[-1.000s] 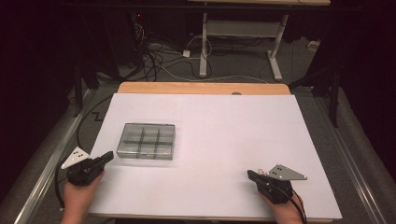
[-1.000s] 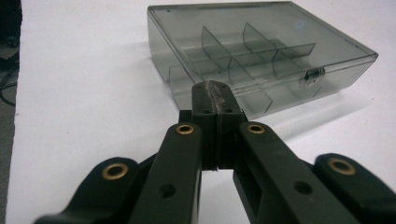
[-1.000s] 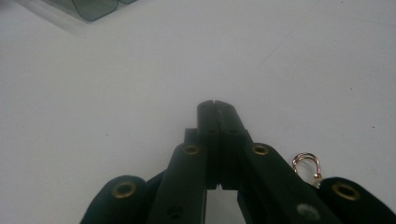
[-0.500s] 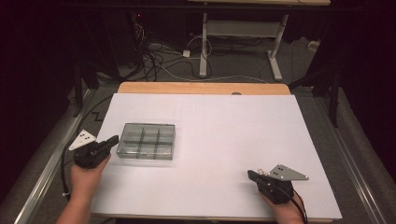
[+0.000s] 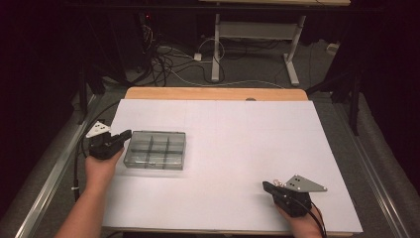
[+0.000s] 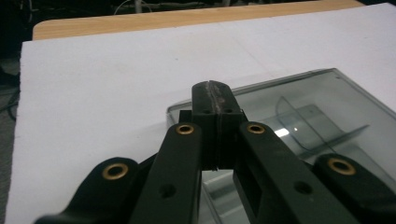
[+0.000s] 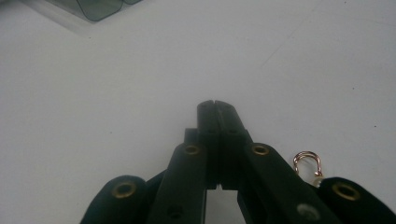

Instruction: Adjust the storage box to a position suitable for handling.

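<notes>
White paper covers the wooden table [image 5: 213, 93], giving a plain ground on which small parts stand out. On its left half lies a clear smoked-plastic compartment box [image 5: 155, 149], lid down and flat, its dividers visible through the top. The left gripper [image 5: 123, 136] sits at the box's left edge with jaws pressed together on nothing, its tip just over the near corner, placed, I judge, to work the lid open. Well apart, near the front right, the right gripper [image 5: 266, 186] rests clenched and empty beside a small gold earring [image 7: 308, 163], likely what goes into the box.
</notes>
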Motion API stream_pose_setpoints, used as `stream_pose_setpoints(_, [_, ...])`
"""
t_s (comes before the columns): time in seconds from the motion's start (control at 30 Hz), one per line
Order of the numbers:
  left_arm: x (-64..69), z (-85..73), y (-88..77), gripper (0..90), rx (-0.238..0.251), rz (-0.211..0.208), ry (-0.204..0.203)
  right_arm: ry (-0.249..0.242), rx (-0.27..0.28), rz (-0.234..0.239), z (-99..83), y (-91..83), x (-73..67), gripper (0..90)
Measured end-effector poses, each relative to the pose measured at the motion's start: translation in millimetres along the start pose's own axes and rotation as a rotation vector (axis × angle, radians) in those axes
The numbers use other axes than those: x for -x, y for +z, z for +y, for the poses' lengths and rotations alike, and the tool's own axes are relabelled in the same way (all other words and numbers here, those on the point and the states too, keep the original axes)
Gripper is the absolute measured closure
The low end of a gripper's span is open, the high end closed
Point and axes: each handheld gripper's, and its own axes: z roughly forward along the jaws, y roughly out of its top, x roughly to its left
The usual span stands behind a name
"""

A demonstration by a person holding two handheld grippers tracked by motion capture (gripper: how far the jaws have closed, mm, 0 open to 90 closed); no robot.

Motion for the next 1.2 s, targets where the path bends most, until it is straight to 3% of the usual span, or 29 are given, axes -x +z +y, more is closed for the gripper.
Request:
stream_pose_setpoints(0.43, [-24.4,15.3,32.3,87.9,-0.106,0.044,-0.006,0.005,0.005,0.0,0.1,-1.3,0.2,90.0])
stream_pose_setpoints(0.6, [-32.1,12.5,42.5,88.0,-0.109,0.039,-0.035,0.009,0.01,0.004,0.5,-1.6,1.1,90.0])
stream_pose_setpoints(0.73, [-35.1,8.6,50.5,88.0,-0.112,0.038,-0.028,0.013,0.008,0.005,-0.2,-1.3,1.2,90.0])
stream_pose_setpoints(1.2, [-35.6,7.4,51.7,88.0,-0.103,0.017,-0.014,0.017,0.001,0.001,-1.1,-0.5,0.5,90.0])
